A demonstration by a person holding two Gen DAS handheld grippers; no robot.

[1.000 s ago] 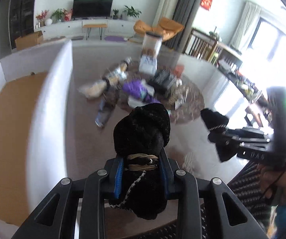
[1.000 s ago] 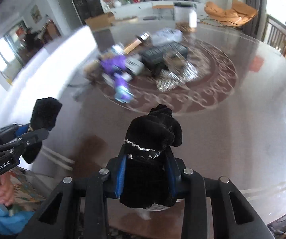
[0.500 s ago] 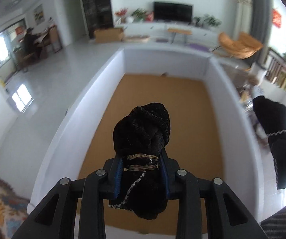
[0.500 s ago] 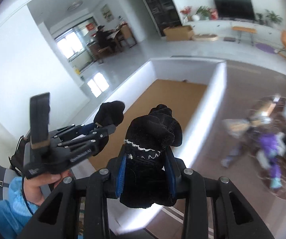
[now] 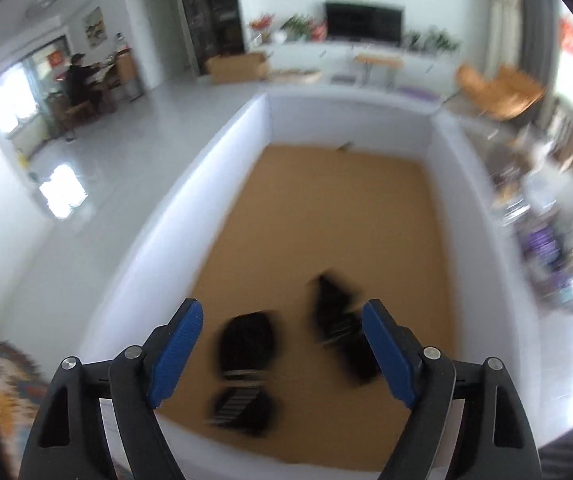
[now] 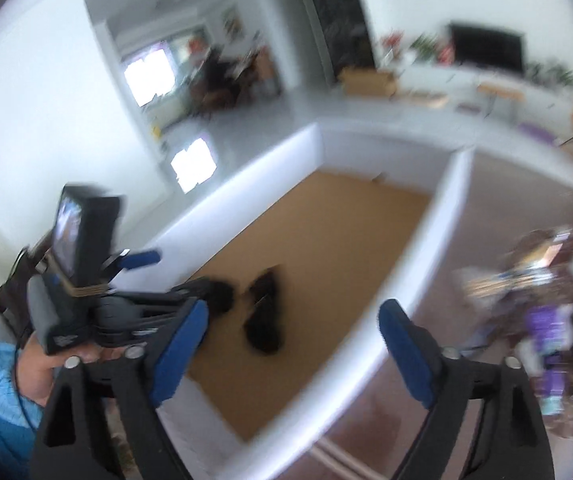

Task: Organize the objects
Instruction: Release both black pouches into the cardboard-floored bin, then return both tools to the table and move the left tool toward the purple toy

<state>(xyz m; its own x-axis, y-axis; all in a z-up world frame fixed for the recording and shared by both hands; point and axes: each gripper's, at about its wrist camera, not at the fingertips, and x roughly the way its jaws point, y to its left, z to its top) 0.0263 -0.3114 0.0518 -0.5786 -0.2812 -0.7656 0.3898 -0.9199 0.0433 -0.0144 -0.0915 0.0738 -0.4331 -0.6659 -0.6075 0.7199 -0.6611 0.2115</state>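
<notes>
Two black cloth bundles lie on the brown floor of a white-walled box (image 5: 242, 160). In the left wrist view one bundle (image 5: 246, 368) is near the front and the other bundle (image 5: 338, 328) is to its right. My left gripper (image 5: 282, 352) is open and empty above them. In the right wrist view my right gripper (image 6: 294, 352) is open and empty over the box's near right wall (image 6: 406, 280). The two bundles show there too, one bundle (image 6: 264, 316) in full and the other bundle (image 6: 220, 296) partly hidden behind the left gripper (image 6: 142, 276).
To the right of the box a round table (image 6: 486, 208) carries a blurred heap of objects, among them a purple packet (image 6: 546, 324). A patterned rug (image 5: 2, 376) lies at the lower left. The living room floor stretches beyond the box.
Both grippers have opened and let go of their black bundles, which now lie on the box floor. Both views are motion-blurred.
</notes>
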